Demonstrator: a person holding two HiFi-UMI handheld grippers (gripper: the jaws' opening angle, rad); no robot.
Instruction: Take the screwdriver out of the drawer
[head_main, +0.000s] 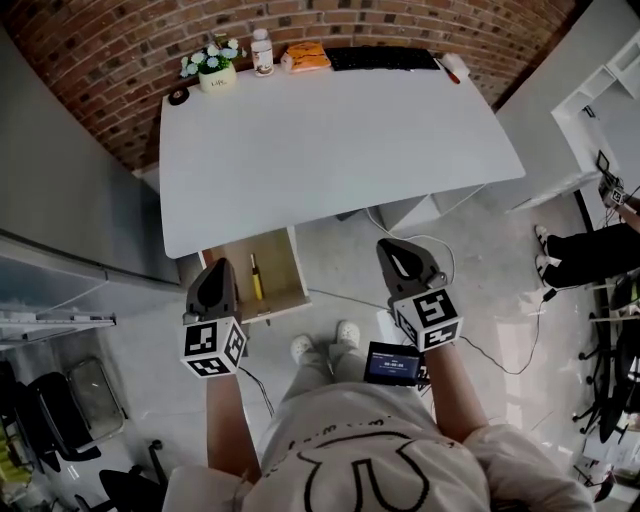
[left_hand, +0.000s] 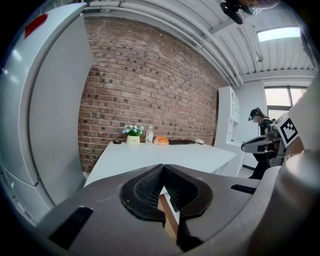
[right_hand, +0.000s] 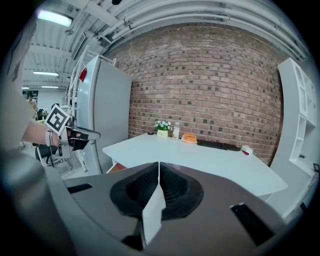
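Under the white desk (head_main: 330, 140), at its left end, a wooden drawer (head_main: 285, 262) stands pulled out. A yellow-handled screwdriver (head_main: 256, 278) lies lengthwise inside it. My left gripper (head_main: 218, 265) hovers over the drawer's front left corner, just left of the screwdriver and apart from it. Its jaws are shut and empty (left_hand: 162, 166), with a strip of the drawer's wood showing below them. My right gripper (head_main: 390, 245) hangs over the floor to the right of the drawer, also shut with nothing in it (right_hand: 159, 164).
At the desk's far edge stand a flower pot (head_main: 215, 70), a bottle (head_main: 262, 50), an orange packet (head_main: 306, 57) and a keyboard (head_main: 382, 58). A grey cabinet (head_main: 60, 180) flanks the left. Cables (head_main: 480, 350) lie on the floor. A person (head_main: 590, 255) sits at right.
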